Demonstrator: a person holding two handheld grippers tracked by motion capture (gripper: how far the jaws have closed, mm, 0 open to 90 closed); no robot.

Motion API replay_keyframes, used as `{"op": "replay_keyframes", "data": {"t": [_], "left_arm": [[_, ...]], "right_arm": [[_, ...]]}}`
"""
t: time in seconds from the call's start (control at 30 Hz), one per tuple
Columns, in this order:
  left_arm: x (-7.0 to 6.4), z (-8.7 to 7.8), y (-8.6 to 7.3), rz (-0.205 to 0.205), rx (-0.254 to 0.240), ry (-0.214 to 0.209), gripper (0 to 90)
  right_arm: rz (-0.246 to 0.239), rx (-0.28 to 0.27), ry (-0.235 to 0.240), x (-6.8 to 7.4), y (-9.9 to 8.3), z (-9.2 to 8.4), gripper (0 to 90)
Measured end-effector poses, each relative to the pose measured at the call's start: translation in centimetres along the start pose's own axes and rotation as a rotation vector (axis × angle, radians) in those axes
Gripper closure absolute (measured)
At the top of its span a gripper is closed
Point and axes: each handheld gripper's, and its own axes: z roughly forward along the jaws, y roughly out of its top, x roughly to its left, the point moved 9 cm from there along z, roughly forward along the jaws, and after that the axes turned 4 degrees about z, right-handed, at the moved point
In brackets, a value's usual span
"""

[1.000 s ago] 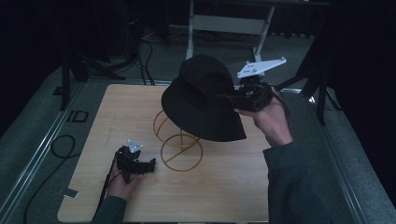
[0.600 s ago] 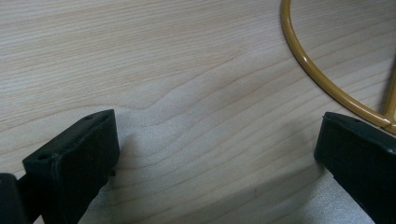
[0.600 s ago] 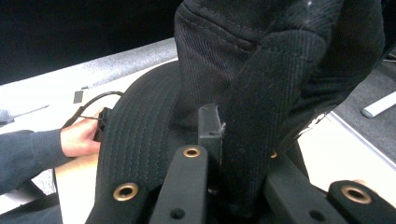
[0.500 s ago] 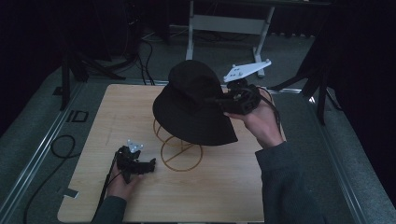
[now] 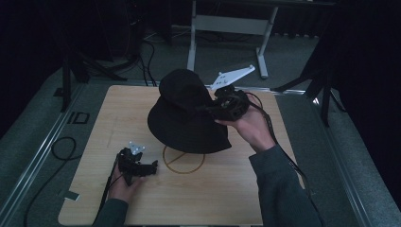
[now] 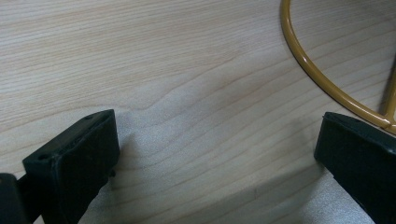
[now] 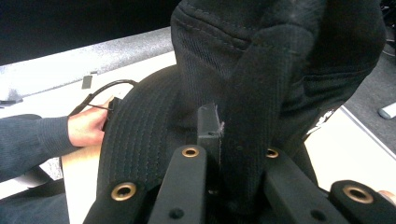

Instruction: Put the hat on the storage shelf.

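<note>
A black bucket hat [image 5: 187, 113] hangs above the middle of the wooden table [image 5: 227, 198], over a gold wire stand whose round base ring [image 5: 183, 161] lies on the wood. My right gripper [image 5: 209, 108] is shut on the hat's crown from the right side. In the right gripper view a fold of the hat [image 7: 280, 60] is pinched between the jaws of the right gripper [image 7: 233, 140]. My left gripper [image 5: 151, 166] rests on the table just left of the ring, open and holding nothing. The left gripper [image 6: 215, 154] has bare wood between its jaws, with the ring [image 6: 317, 79] at the upper right.
A grey metal frame [image 5: 227, 23] stands on the floor behind the table. Cables [image 5: 56, 146] lie on the floor to the left. A small piece of tape [image 5: 71, 195] sits at the table's front left corner. The person's left hand [image 7: 86, 126] holds its gripper beyond the hat's brim.
The right gripper has carried the hat to the left and a little down, so it now covers the stand's upper loop. The left gripper has not moved.
</note>
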Motion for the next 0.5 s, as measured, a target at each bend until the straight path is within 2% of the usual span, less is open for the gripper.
{"op": "replay_keyframes", "data": {"t": [0.37, 0.43, 0.5], "left_arm": [[0.0, 0.0, 0.0, -0.001, -0.001, 0.0, 0.3], [0.0, 0.0, 0.0, -0.001, -0.001, 0.0, 0.3], [0.0, 0.0, 0.0, -0.002, -0.001, 0.0, 0.3]], "right_arm": [[-0.003, 0.053, 0.006, 0.3, -0.5, 2.0, 77.7], [-0.007, 0.067, -0.003, 0.3, -0.6, 2.4, 74.9], [-0.002, 0.087, -0.013, 0.3, -0.8, 3.0, 67.4]]}}
